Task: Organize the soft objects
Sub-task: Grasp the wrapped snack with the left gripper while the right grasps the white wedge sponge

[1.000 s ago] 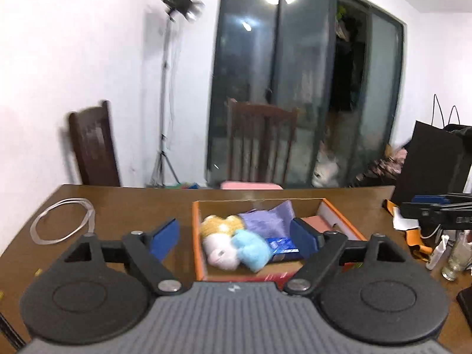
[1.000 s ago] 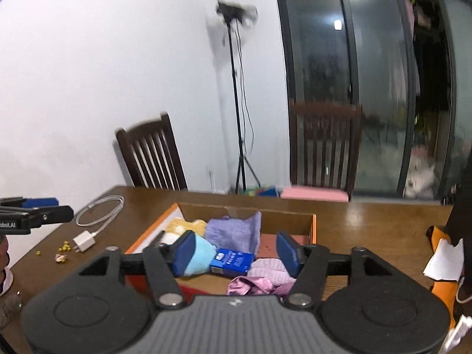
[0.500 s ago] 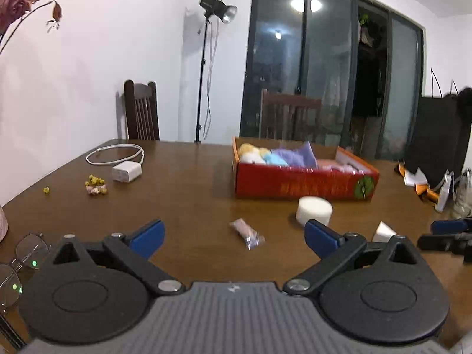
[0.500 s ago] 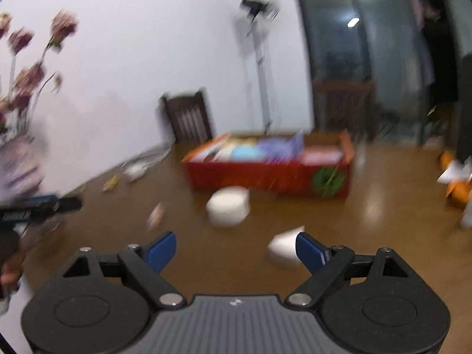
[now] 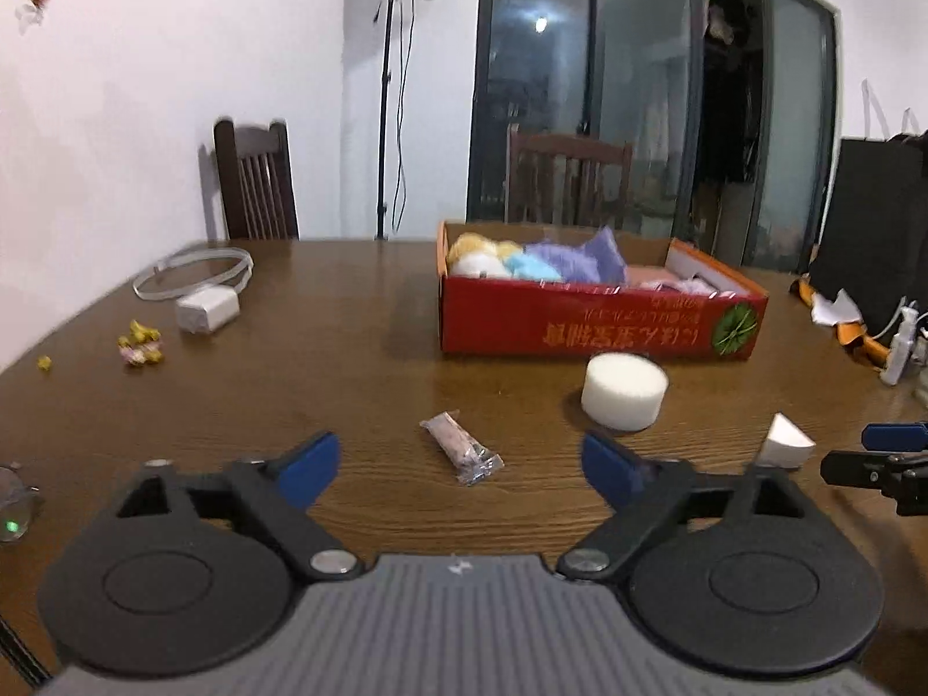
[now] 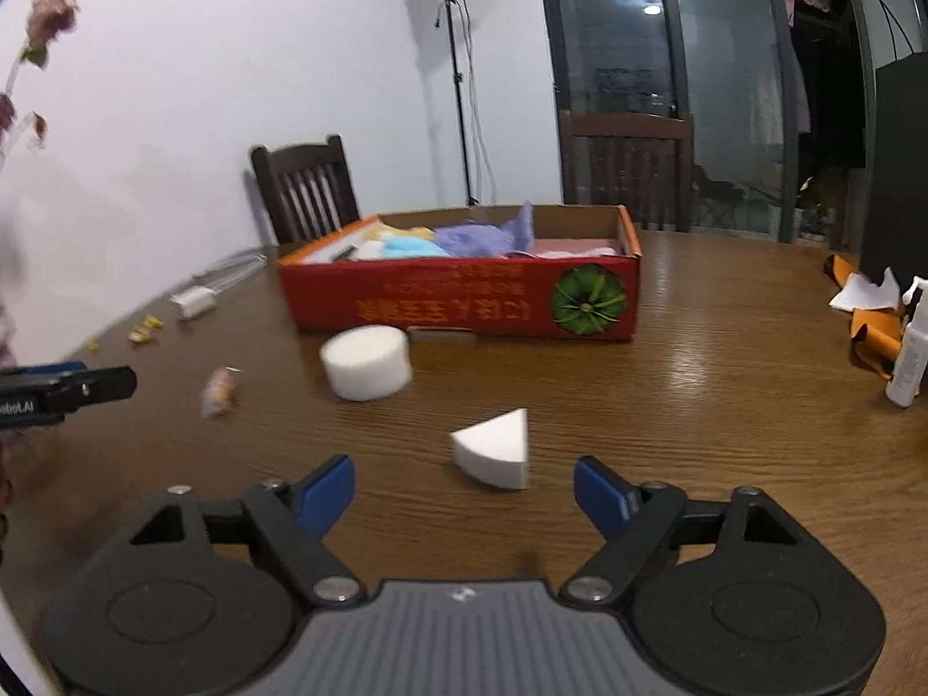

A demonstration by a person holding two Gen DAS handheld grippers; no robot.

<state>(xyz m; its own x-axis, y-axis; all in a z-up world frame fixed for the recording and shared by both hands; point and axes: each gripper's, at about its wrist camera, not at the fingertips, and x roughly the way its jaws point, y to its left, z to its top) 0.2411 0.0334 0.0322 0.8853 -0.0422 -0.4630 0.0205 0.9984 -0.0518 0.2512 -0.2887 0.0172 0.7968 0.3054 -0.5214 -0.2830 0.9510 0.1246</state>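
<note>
- Left wrist view: left gripper [image 5: 461, 464] fingers, just narrowing, gape empty over a blurred wrapped packet [image 5: 462, 446]; red box [image 5: 597, 322] hides its soft contents.
- Right gripper [image 6: 464, 490] fingers, likewise narrowing, stand apart, empty, before a white wedge sponge [image 6: 496, 455] on the desk [image 6: 725, 406].

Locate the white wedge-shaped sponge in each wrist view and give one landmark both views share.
Left wrist view: the wedge sponge lies at the far right on the table, beyond the right finger of the left gripper.
Right wrist view: the wedge sponge sits low in the centre, just ahead of the open right gripper.
Shared landmark: the red box, with the round white sponge before it.
</note>
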